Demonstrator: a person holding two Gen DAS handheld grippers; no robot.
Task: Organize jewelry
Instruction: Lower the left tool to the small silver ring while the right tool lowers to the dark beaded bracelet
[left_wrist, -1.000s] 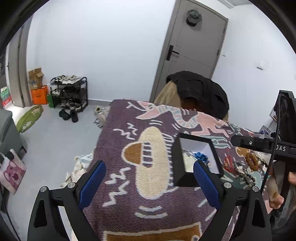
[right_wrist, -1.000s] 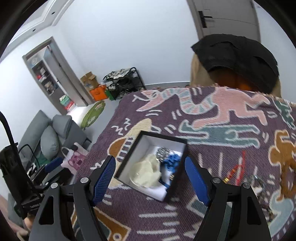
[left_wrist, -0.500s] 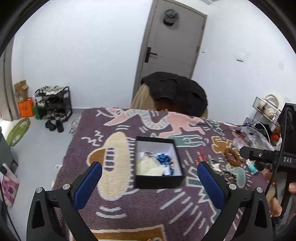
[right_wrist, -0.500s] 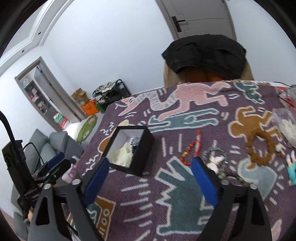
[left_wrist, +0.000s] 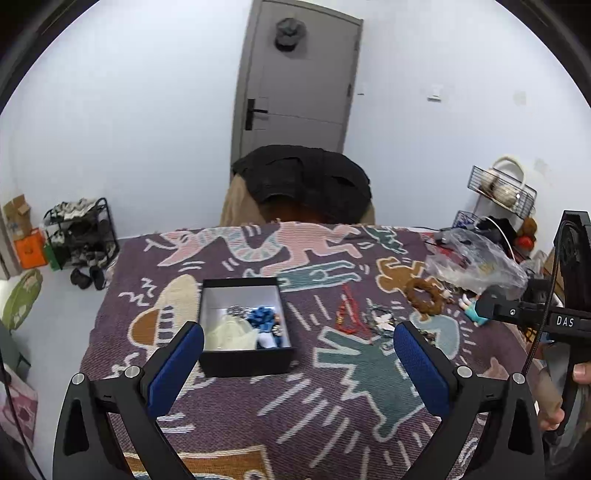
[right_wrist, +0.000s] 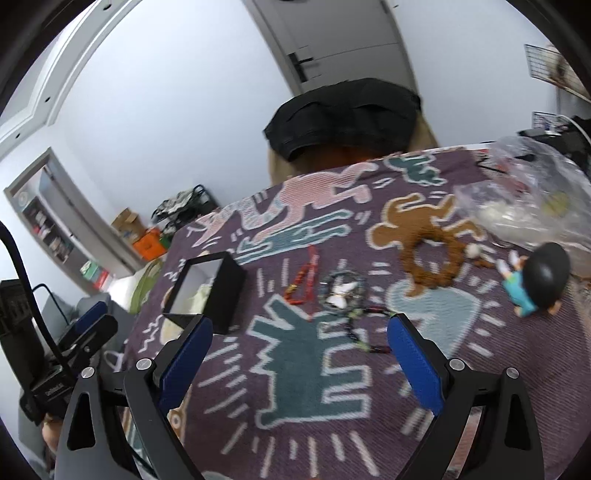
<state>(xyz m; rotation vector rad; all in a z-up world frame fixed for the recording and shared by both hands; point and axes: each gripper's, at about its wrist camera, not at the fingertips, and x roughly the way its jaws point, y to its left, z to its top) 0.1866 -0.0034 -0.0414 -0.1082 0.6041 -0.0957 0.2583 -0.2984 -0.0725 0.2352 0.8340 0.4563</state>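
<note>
An open black box (left_wrist: 243, 325) with a white lining stands on the patterned purple cloth (left_wrist: 258, 398); it holds a cream piece, a blue bead piece and a silver chain. It also shows in the right wrist view (right_wrist: 210, 291). Right of it lie a red bead string (right_wrist: 304, 275), a dark bead bracelet with white charms (right_wrist: 343, 295) and a brown bead bracelet (right_wrist: 432, 258). My left gripper (left_wrist: 295, 365) is open and empty, above the cloth just in front of the box. My right gripper (right_wrist: 299, 358) is open and empty, above the cloth near the dark bracelet.
A small figurine with a black head (right_wrist: 535, 284) and a clear plastic bag (right_wrist: 528, 192) lie at the cloth's right side. A chair with a black jacket (left_wrist: 303, 181) stands behind the table. A shoe rack (left_wrist: 81, 236) stands by the wall at left.
Both grippers have pulled back from the box and swung right. The left view now has the box ahead at left; the right view now faces the loose bracelets.
</note>
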